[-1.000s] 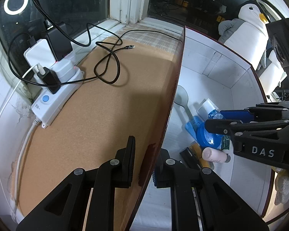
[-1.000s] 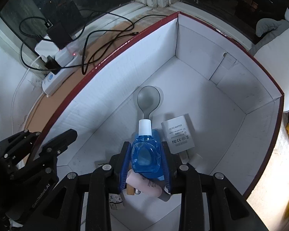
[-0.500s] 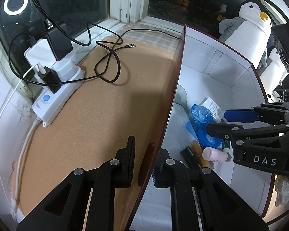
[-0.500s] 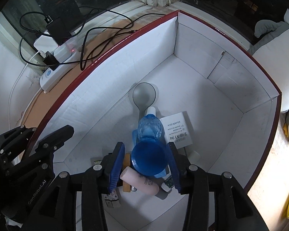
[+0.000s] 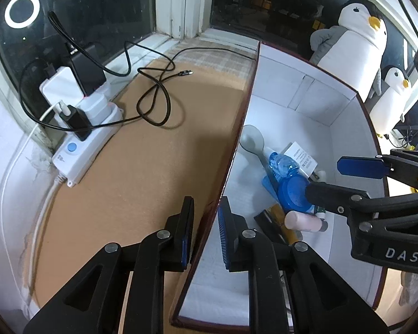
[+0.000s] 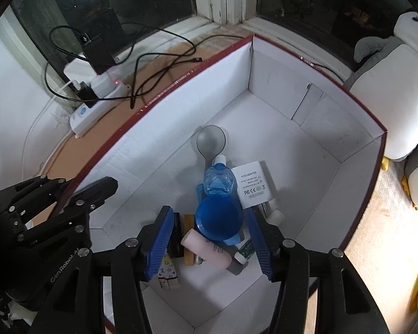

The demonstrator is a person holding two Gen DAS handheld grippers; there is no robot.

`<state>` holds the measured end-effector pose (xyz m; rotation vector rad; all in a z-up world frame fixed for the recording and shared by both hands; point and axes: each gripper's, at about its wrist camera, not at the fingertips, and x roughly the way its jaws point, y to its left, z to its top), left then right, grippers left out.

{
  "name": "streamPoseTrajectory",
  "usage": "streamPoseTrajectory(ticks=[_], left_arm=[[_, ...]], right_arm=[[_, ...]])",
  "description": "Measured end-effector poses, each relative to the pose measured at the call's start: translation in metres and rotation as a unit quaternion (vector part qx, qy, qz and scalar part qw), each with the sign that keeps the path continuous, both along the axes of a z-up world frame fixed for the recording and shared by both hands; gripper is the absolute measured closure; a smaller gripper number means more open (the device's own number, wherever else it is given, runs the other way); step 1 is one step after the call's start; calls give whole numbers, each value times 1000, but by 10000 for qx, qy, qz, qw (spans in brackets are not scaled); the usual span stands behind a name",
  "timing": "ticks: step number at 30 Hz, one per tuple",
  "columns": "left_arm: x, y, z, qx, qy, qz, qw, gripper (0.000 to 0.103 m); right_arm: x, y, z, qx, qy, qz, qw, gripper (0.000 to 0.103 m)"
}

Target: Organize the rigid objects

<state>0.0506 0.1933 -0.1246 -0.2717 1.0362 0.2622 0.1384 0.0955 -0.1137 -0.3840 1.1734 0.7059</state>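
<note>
A white box with a red rim (image 6: 181, 78) holds several objects. A blue bottle (image 6: 218, 194) lies among them, by a grey spoon (image 6: 211, 140), a white AC adapter (image 6: 252, 185) and a pink tube (image 6: 206, 247). My right gripper (image 6: 209, 239) is open and empty just above the bottle. The bottle (image 5: 288, 178) also shows in the left wrist view. My left gripper (image 5: 204, 231) straddles the box's left wall (image 5: 237, 144), one finger on each side, with a gap to the wall.
A white power strip (image 5: 86, 136) with plugs and a black cable (image 5: 156, 103) lie on the brown surface left of the box. Plush penguins (image 5: 356, 36) stand behind the box on the right. A window runs along the back.
My right gripper opened and let go of the blue bottle, which now lies in the box. The gripper drew back slightly. The left gripper stayed at the wall.
</note>
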Motion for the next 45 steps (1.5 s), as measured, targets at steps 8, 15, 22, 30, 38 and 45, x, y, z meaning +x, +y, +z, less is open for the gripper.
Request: streamPoseTrajectory(ticks=[8,15,22,30,38,45], left_arm=[[-8,-6,13,84,-53,18,9999,86],[-13,-10,24,157,-125,42,9998,72],[-25,-18,40,220,-261,3,9994,66],[-47,-36,64,311,-527,-84,9981,47],[-72,-57,91,478,-797,-91,9956,32],[-89,-74,106,497,-926,-190,9943,28]], right_arm=[[-13,-5,19,149,-253,40,9996,46],[-27,-18,38,339,-449,1,9984,44],[-44,-36,57,529,-700,-72,9961,40],[-69,-77,73,857,-909,-376,9915,34],[-94,-125,83,968,-1190,-776,9851,33],[-118,-162,92,1040,-1393,-1151,9780,27]])
